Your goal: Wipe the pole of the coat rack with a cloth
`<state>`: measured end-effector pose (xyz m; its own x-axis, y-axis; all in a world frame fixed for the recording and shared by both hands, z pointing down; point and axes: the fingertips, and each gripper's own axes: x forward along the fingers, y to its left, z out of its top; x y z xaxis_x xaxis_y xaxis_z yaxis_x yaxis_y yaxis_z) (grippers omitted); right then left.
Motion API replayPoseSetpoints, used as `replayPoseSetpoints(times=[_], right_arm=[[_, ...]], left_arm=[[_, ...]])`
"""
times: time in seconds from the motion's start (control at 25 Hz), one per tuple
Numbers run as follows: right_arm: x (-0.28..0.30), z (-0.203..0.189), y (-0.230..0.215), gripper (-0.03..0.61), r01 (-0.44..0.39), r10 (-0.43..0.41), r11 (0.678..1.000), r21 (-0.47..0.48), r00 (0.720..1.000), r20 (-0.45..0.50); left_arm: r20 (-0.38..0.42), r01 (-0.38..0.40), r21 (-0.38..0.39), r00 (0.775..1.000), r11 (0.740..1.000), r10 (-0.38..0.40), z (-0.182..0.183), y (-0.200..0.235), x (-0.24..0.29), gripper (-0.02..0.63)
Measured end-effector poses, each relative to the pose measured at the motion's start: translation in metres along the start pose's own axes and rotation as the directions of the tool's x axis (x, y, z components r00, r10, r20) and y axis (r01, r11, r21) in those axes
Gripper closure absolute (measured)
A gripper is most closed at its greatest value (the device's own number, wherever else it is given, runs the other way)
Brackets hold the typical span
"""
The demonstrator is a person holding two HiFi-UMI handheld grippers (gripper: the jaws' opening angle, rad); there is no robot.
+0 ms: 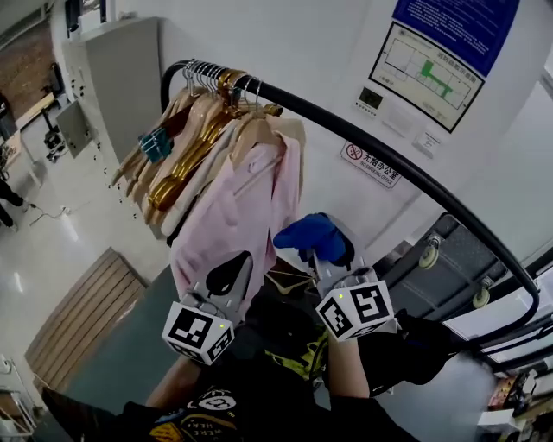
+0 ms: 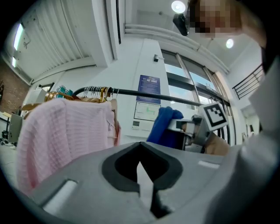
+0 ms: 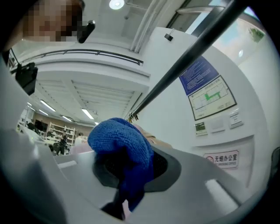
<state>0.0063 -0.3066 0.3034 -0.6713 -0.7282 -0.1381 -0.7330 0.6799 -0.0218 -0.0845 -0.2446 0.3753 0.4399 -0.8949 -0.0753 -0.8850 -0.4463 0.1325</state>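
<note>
A black pole (image 1: pixel 380 151) of the coat rack runs from upper left down to the right in the head view; it also crosses the right gripper view as a dark pole (image 3: pixel 183 63) and shows in the left gripper view as a thin pole (image 2: pixel 144 94). My right gripper (image 1: pixel 324 255) is shut on a blue cloth (image 1: pixel 311 236), held below the pole and apart from it. The cloth (image 3: pixel 120 151) bulges out of the jaws. My left gripper (image 1: pixel 226 274) is shut with nothing in it, in front of a pink garment (image 1: pixel 233 216).
Several wooden hangers (image 1: pixel 194 121) with clothes crowd the pole's left end. A white wall with a blue notice (image 1: pixel 454 26) and a floor-plan sign (image 1: pixel 425 76) stands behind the rack. A wooden bench (image 1: pixel 82 315) lies on the floor at lower left.
</note>
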Motion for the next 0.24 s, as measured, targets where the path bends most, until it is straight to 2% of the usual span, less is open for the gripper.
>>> replayPoseSetpoints(times=[0.24], right_arm=[[-0.058,-0.058,0.002,0.509,0.075,-0.072,0.997,0.024,0.992,-0.104]], left_arm=[[-0.035,0.032,-0.002,0.999,1.000,-0.032,-0.019,-0.017,0.011,0.611]])
